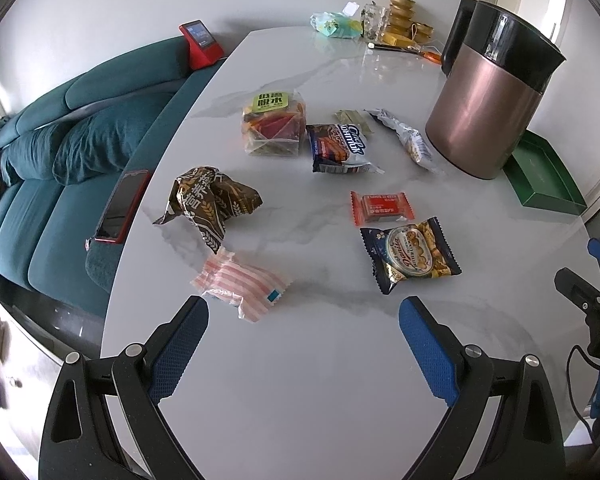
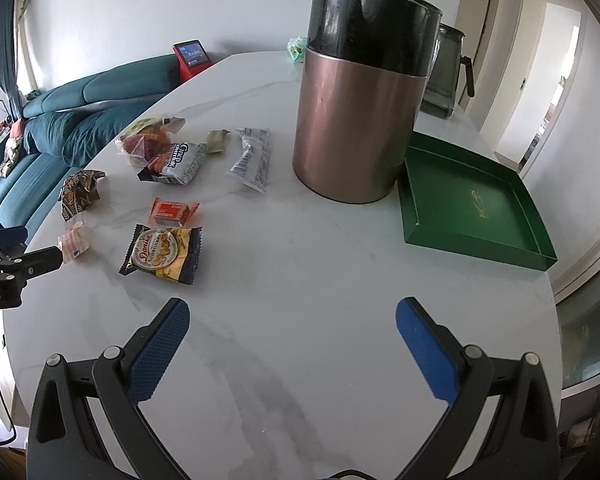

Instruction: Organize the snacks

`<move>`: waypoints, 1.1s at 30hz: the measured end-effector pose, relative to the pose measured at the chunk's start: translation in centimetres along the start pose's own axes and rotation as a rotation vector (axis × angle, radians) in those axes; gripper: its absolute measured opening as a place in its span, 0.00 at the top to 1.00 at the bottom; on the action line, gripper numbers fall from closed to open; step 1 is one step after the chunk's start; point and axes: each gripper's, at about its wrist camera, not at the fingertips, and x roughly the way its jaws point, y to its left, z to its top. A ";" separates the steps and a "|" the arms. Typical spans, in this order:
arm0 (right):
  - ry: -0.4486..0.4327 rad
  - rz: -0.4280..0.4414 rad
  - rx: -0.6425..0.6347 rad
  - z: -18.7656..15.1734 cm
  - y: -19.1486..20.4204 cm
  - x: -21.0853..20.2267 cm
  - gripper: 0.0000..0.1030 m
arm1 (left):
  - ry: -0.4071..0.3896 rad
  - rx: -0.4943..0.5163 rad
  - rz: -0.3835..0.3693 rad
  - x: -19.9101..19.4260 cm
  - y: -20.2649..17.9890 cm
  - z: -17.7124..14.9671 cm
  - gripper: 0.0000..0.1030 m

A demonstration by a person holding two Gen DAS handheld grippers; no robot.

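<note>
Several snack packets lie loose on the white marble table (image 1: 300, 380): a pink striped packet (image 1: 242, 282), a brown crumpled bag (image 1: 210, 204), a dark Danisa cookie packet (image 1: 412, 254), a small red packet (image 1: 382, 208), a blue Choco packet (image 1: 342, 148), a clear bag of colourful snacks (image 1: 274, 124) and a white long packet (image 1: 410, 140). My left gripper (image 1: 304, 320) is open and empty, just short of the pink packet. My right gripper (image 2: 292, 320) is open and empty over bare table, right of the Danisa packet (image 2: 164, 254). An empty green tray (image 2: 476, 204) sits at the right.
A tall copper canister with a black lid (image 2: 364, 92) stands between the snacks and the green tray. A red phone (image 1: 122, 206) lies at the table's left edge beside a teal sofa (image 1: 60, 152). Gold cups and clutter (image 1: 404, 20) are at the far end.
</note>
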 end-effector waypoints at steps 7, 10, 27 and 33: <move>0.000 0.001 -0.001 0.0 0.0 0.0 0.00 | -0.005 0.008 0.002 0.0 -0.2 -0.1 0.09; -0.001 0.001 -0.002 0.0 0.0 0.0 0.00 | -0.010 0.010 0.002 -0.1 -0.3 -0.1 0.09; -0.001 0.000 -0.002 0.0 0.0 -0.1 0.00 | -0.032 0.037 0.007 -1.0 -0.8 -0.2 0.09; 0.000 -0.001 -0.002 0.0 0.0 0.0 0.00 | -0.032 0.038 0.007 -1.0 -0.9 -0.3 0.09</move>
